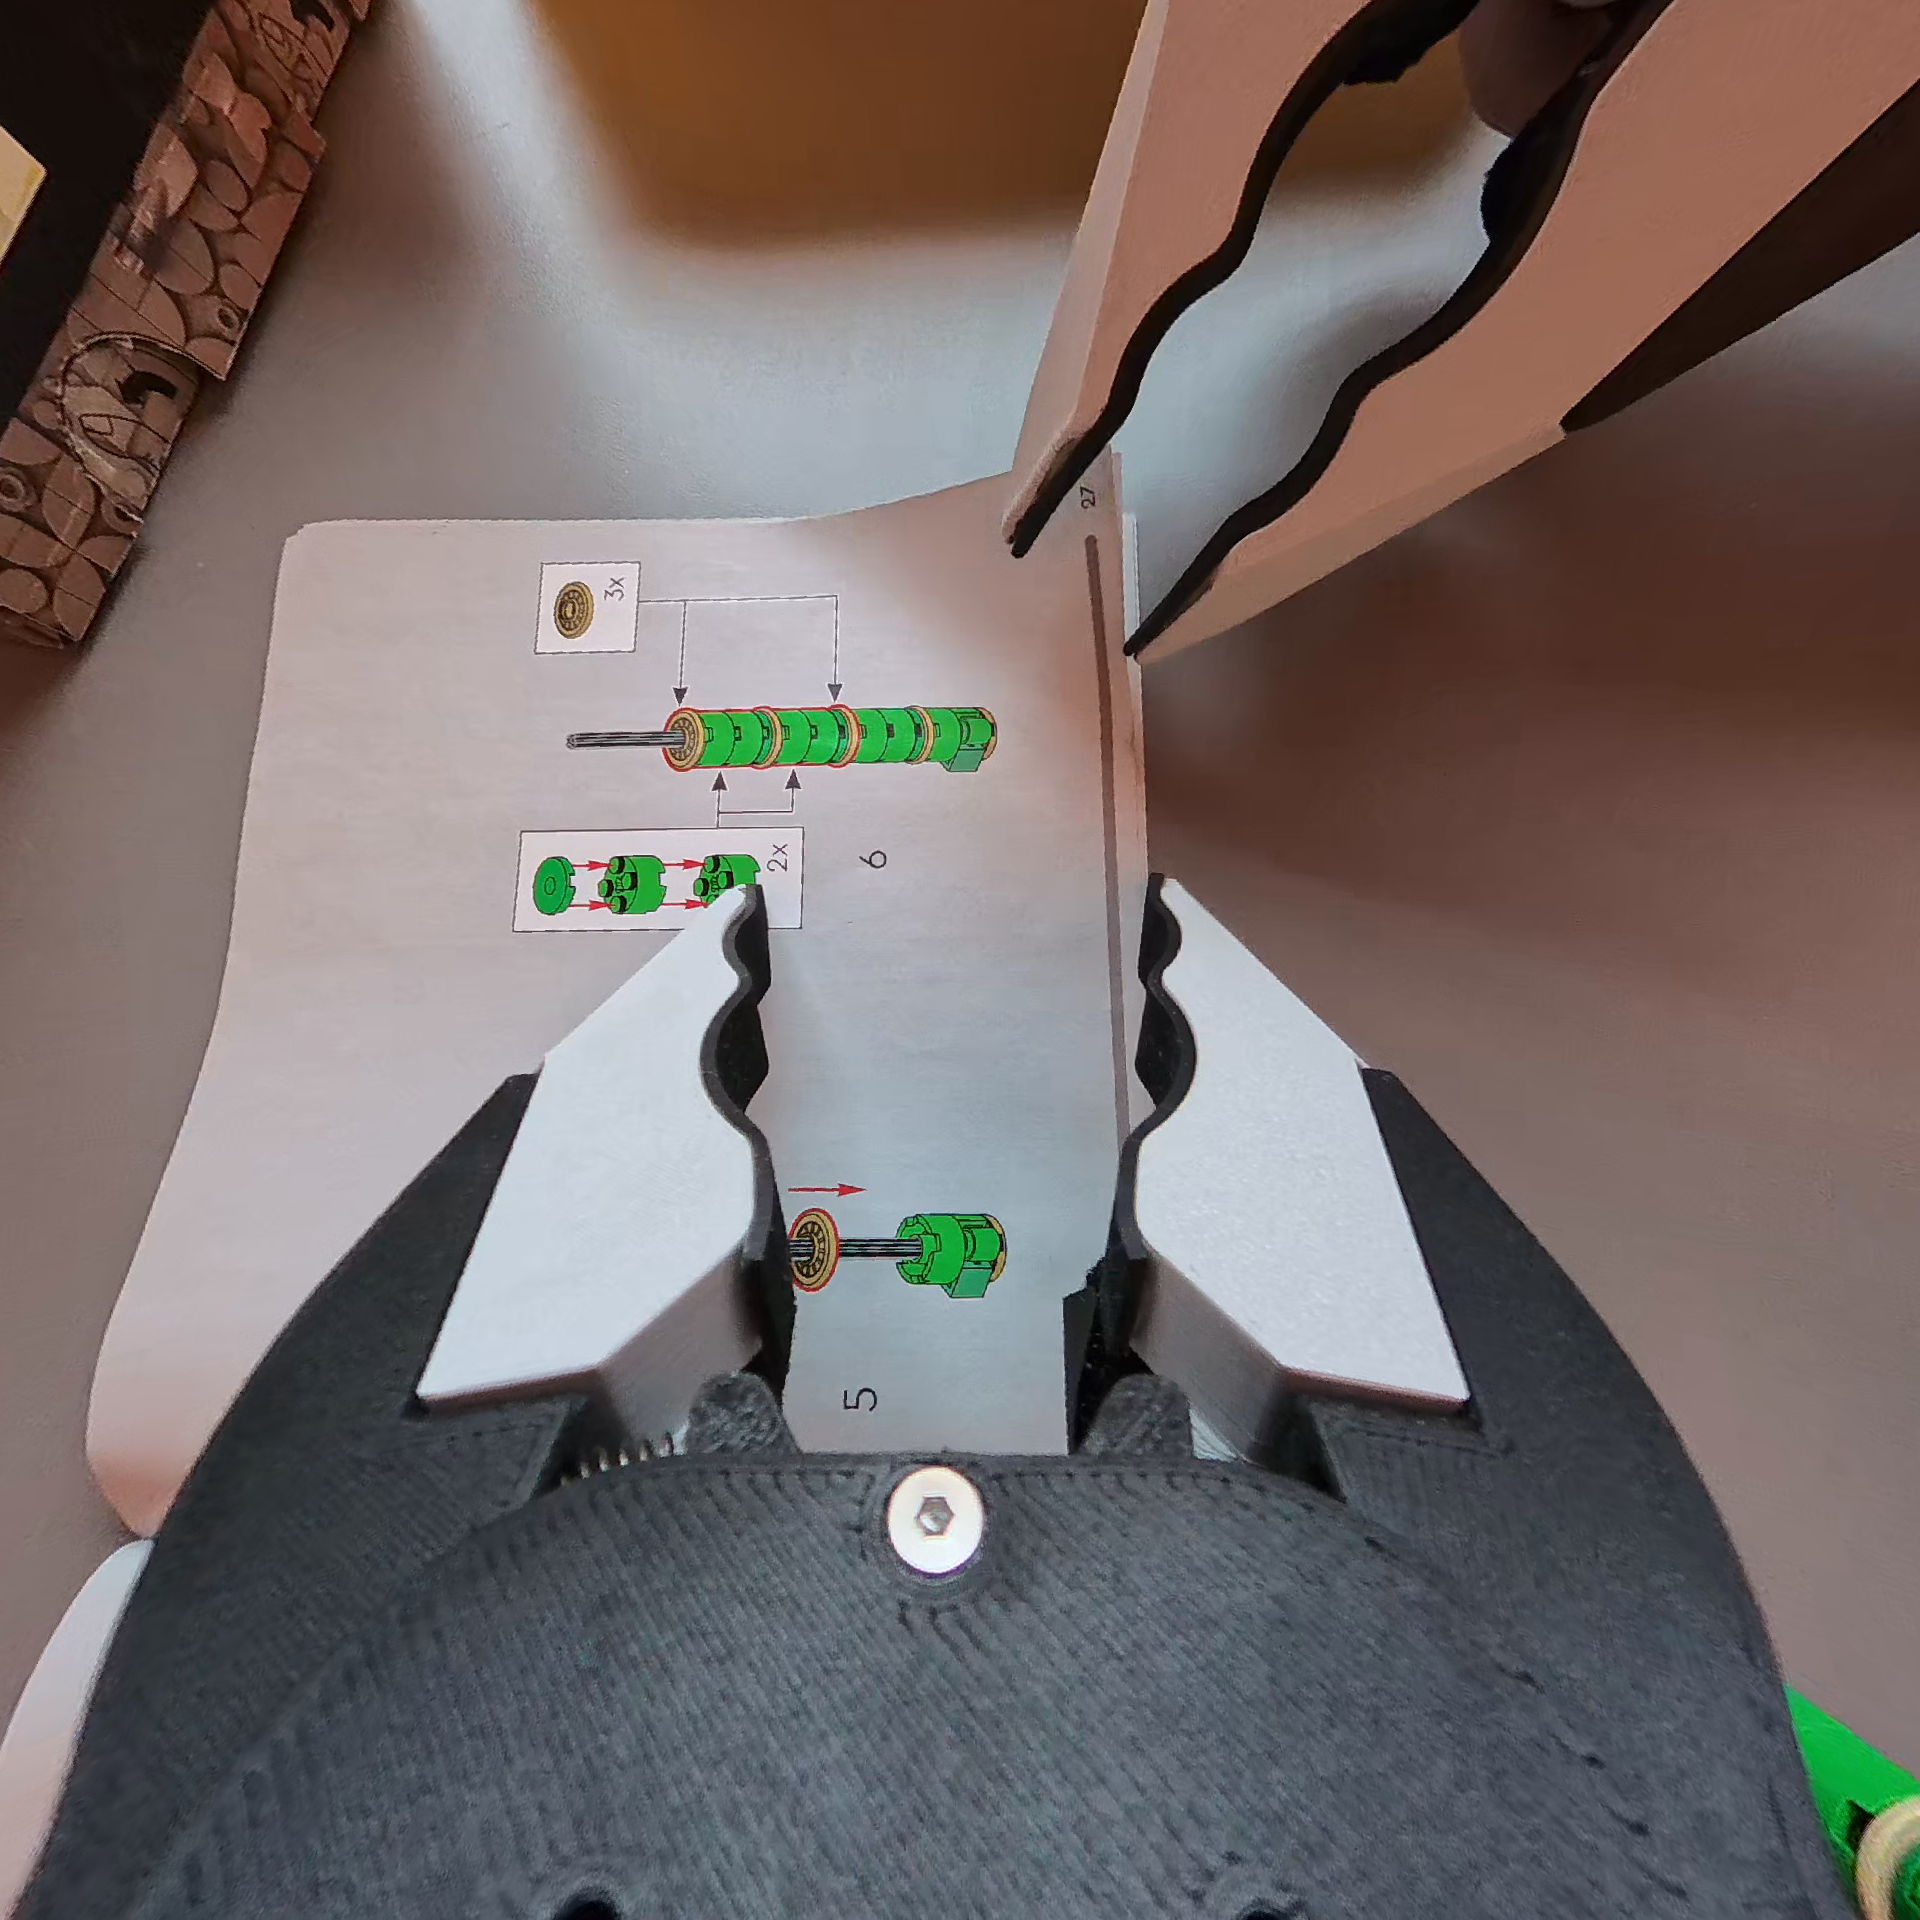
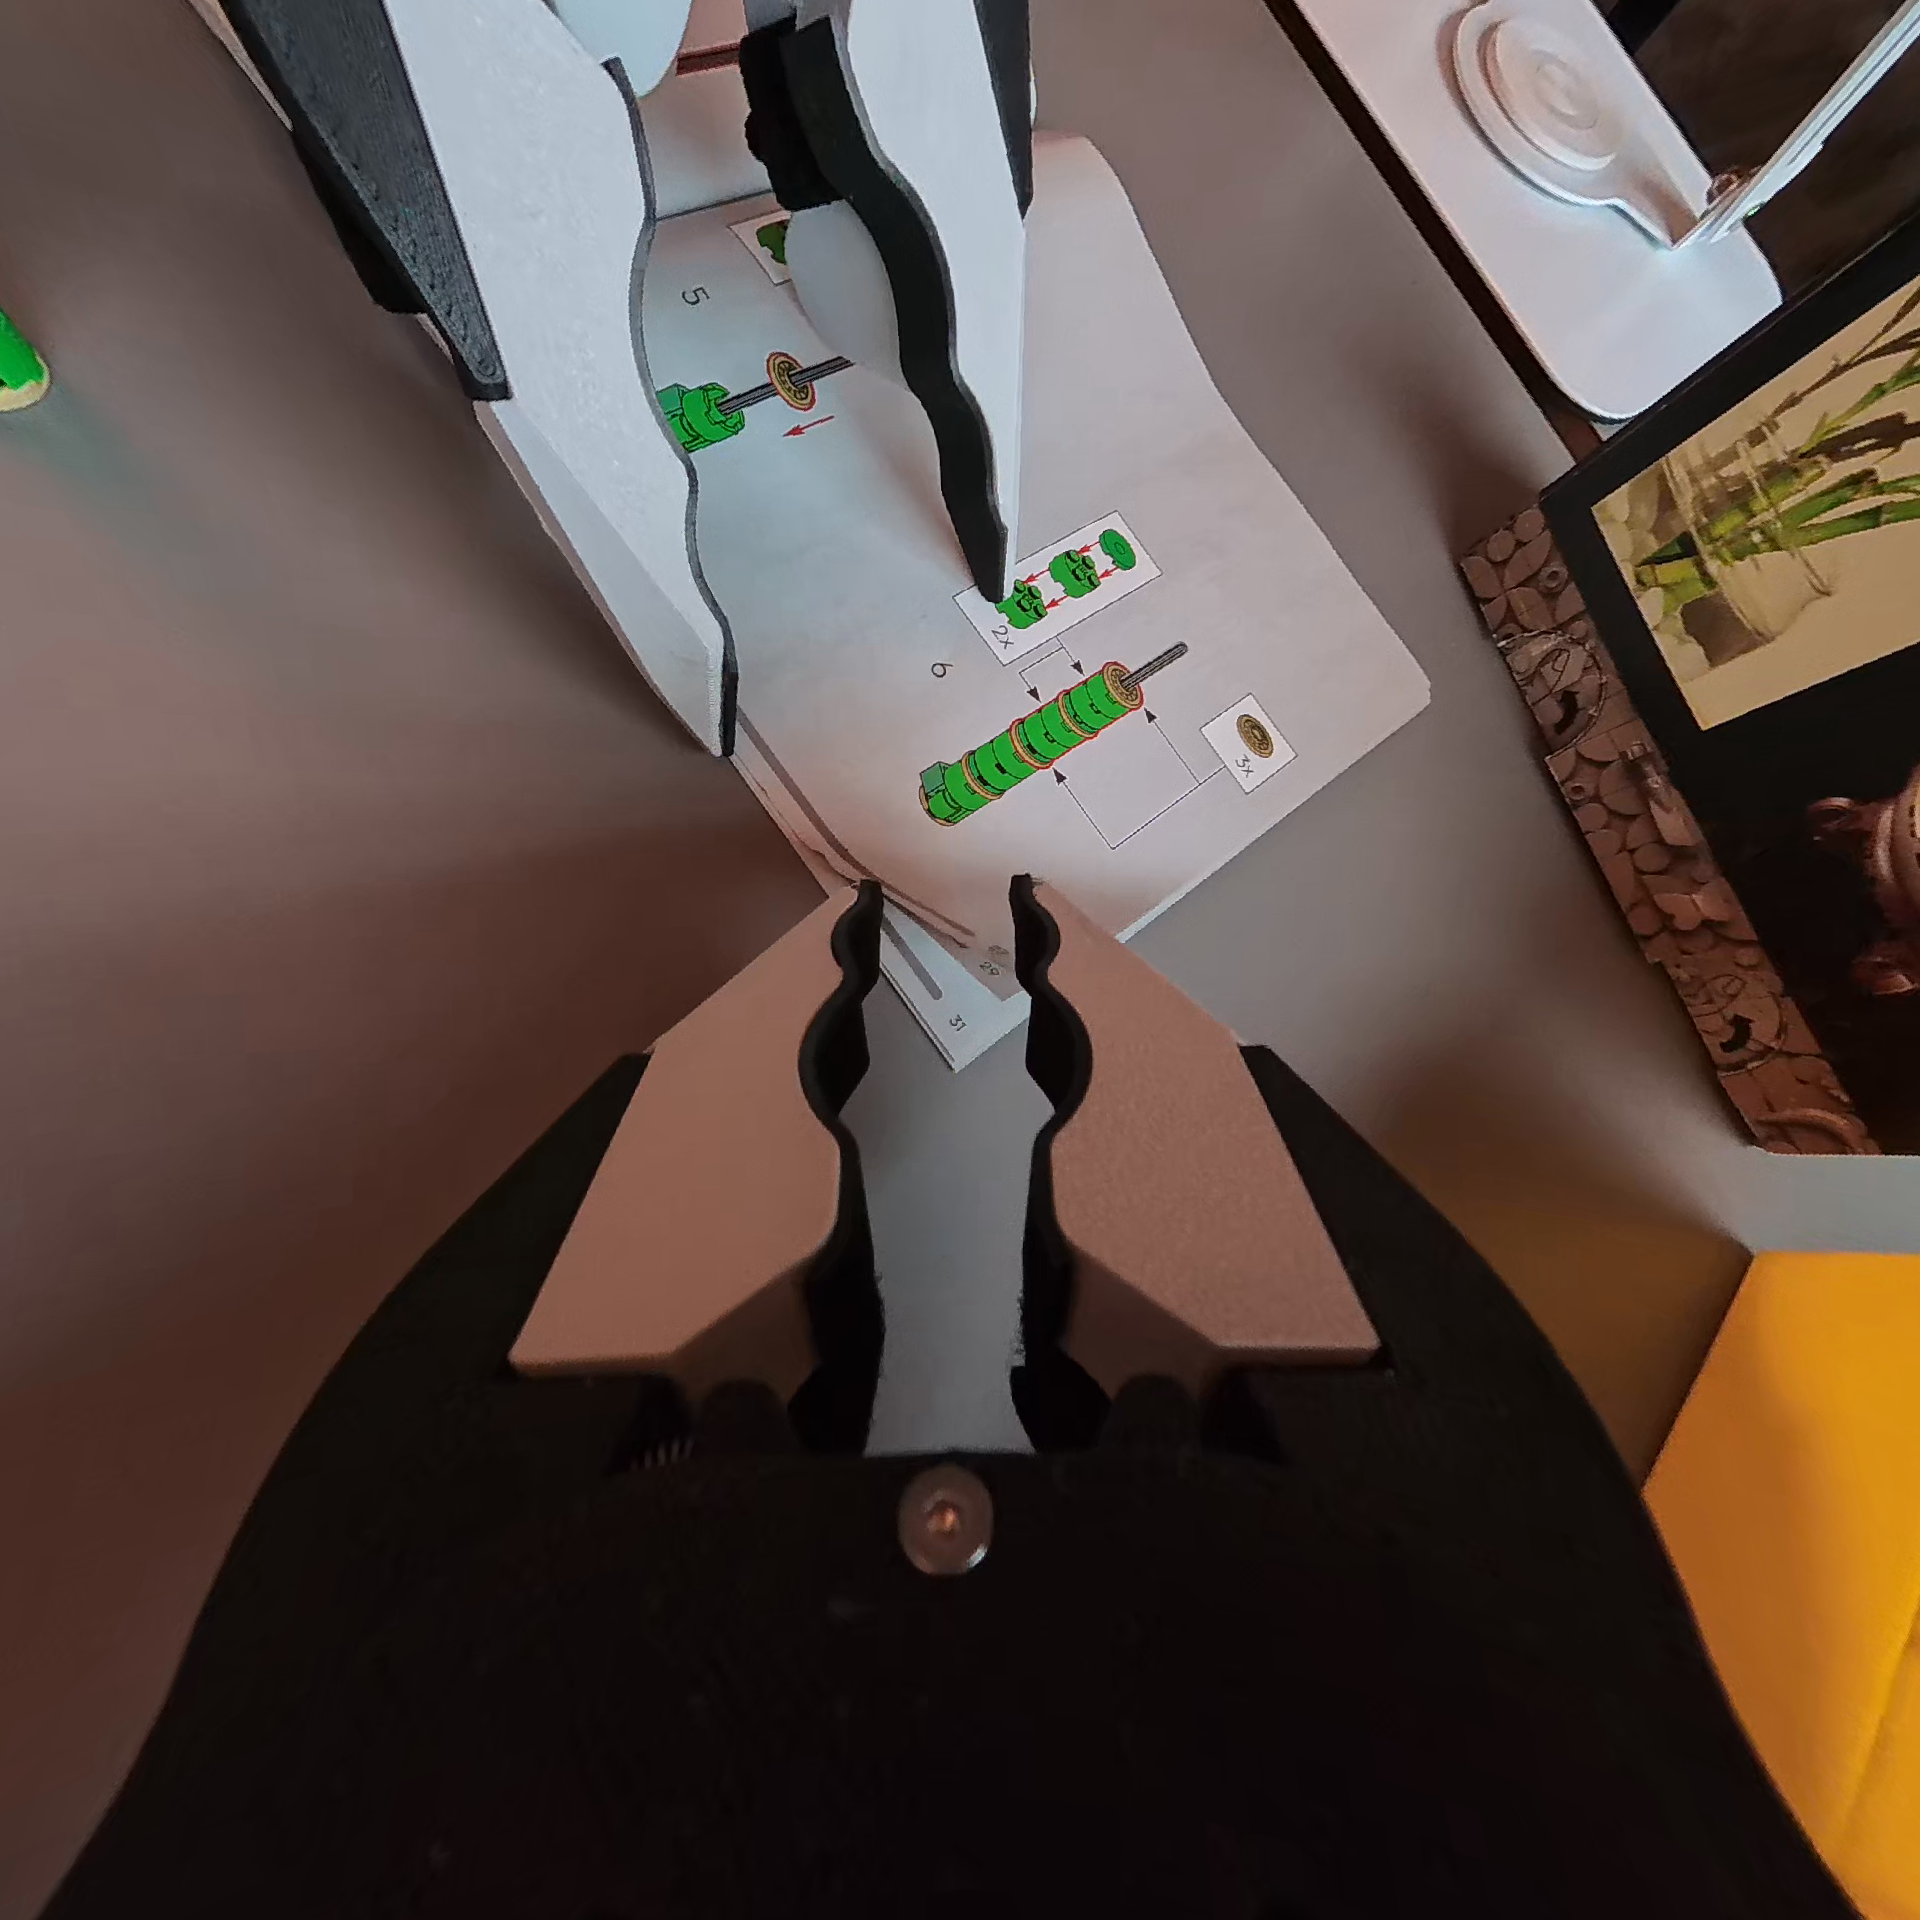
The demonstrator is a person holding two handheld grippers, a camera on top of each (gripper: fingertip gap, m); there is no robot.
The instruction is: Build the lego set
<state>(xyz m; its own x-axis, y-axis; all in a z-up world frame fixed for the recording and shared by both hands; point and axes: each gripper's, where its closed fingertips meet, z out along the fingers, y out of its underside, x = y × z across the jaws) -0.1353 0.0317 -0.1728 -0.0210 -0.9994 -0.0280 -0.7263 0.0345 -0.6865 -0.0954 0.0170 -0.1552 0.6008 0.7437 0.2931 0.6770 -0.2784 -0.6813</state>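
The open instruction booklet [image 1: 416, 935] lies on the grey table, showing drawings of a green stacked piece on a rod. My left gripper [image 1: 954, 894] is open and empty, its fingers low over the page, astride the lower drawing. My right gripper [image 2: 943, 885] is open, its tips on either side of the booklet's [image 2: 1195, 416] page edges at the corner; it also shows in the left wrist view [image 1: 1075, 597]. The left gripper shows in the right wrist view [image 2: 852, 665]. A green lego assembly [image 1: 1860, 1808] lies beside the left gripper and shows at the left edge of the right wrist view [image 2: 16, 364].
The lego box with patterned sides [image 2: 1662, 831] stands along one side of the booklet, also in the left wrist view [image 1: 135, 312]. A white flat device [image 2: 1558, 156] lies beyond it. A yellow surface [image 2: 1818, 1558] is beside the right gripper. The grippers' ends are close to 6 cm from one another.
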